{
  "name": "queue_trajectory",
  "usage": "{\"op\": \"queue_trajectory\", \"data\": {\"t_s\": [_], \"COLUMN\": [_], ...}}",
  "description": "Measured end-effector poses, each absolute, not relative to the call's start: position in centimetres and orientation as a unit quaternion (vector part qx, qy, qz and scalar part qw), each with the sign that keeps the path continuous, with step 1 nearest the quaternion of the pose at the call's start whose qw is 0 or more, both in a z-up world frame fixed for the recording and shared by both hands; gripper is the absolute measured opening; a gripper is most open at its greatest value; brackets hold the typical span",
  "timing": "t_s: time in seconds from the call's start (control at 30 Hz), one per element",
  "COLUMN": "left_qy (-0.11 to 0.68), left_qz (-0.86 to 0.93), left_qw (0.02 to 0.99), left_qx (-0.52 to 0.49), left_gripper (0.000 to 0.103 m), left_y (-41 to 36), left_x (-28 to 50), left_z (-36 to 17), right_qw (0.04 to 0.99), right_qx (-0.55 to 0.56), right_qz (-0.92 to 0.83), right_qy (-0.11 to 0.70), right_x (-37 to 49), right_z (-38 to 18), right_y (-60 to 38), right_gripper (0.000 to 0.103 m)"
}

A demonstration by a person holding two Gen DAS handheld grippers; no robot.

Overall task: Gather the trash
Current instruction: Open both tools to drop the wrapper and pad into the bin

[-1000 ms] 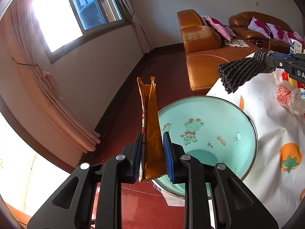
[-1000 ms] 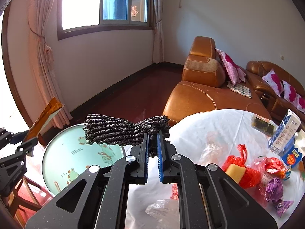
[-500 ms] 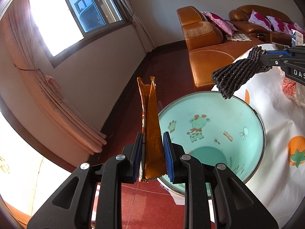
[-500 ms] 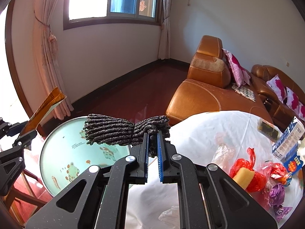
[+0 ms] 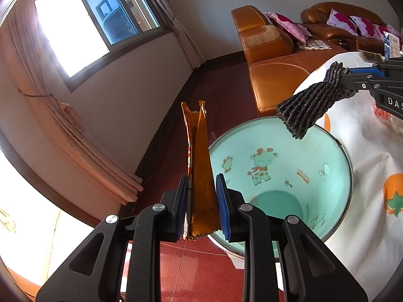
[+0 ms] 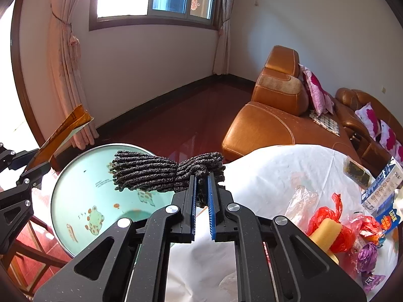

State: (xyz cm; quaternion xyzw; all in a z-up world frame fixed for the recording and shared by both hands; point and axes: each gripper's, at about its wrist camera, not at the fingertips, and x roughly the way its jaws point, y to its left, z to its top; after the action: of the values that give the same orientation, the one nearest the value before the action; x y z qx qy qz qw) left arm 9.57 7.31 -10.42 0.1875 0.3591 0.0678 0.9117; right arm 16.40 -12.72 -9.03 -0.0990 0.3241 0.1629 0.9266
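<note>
Nearest the left camera: left gripper (image 5: 201,209) pinching an upright orange wrapper (image 5: 200,166) beside the rim | over the mint basin (image 5: 289,176): right gripper (image 6: 201,196) clamped on a dark knitted cloth (image 6: 151,173) | right: white tablecloth (image 6: 264,171) with trash pile (image 6: 340,226) | far: orange sofa (image 6: 272,115).

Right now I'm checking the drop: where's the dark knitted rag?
The dark knitted rag is pinched in the right gripper, hanging above the far rim of the green basin, beside the table.
</note>
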Motion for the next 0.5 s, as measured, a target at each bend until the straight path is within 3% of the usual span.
{"op": "queue_trajectory", "data": {"t_s": [0.2,0.3,0.5], "left_qy": [0.36,0.359,0.357], "left_qz": [0.061,0.055,0.041], "left_qw": [0.912,0.914,0.915], "left_qx": [0.185,0.182,0.183], "left_gripper": [0.024,0.03,0.046], "left_y": [7.3,7.3,6.7], "left_x": [9.6,9.5,9.3], "left_z": [-10.5,-10.6,-10.8], "right_qw": [0.924,0.922,0.919], "right_qx": [-0.101,-0.103,-0.101], "right_qz": [0.169,0.176,0.189], "right_qy": [0.327,0.329,0.331], "right_x": [16.4,16.3,16.0], "right_z": [-9.2,-9.4,-9.9], "right_y": [-12.4,-12.1,-11.7], "right_gripper": [0.01,0.011,0.034]}}
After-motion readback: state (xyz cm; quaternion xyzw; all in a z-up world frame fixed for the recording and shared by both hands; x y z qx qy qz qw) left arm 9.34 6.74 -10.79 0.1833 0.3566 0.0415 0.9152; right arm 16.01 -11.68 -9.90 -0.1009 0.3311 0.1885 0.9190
